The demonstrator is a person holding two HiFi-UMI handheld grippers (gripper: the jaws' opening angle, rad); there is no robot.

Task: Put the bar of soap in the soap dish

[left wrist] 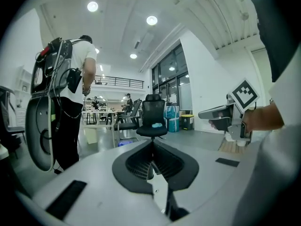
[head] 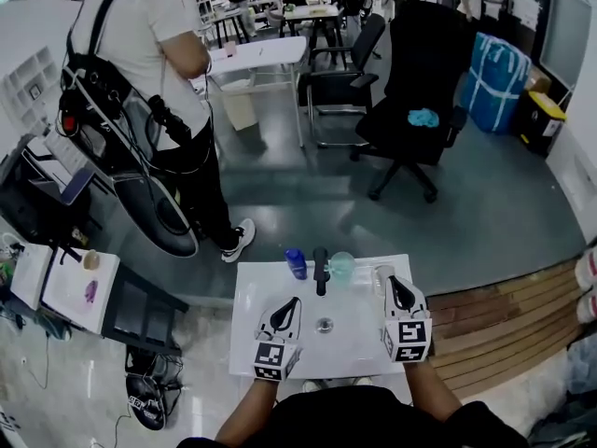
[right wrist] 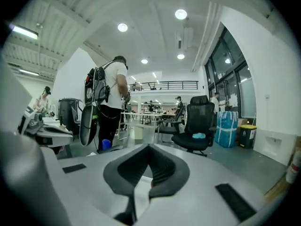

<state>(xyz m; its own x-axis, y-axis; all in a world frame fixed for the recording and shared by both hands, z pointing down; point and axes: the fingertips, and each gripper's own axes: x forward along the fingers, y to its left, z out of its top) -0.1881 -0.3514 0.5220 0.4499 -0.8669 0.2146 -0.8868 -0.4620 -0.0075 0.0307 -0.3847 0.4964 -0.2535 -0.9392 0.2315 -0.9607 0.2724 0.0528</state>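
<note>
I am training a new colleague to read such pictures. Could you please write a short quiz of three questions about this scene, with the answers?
1. True or false: the right gripper holds a bar of soap.
2. In the head view, what stands just left of the black faucet at the back of the white sink? A) a blue bottle B) a red cup C) a yellow sponge
3. What colour is the small thing lying on the seat of the black office chair?

Key
1. False: its jaws are together, with nothing between them.
2. A
3. Light blue
</note>
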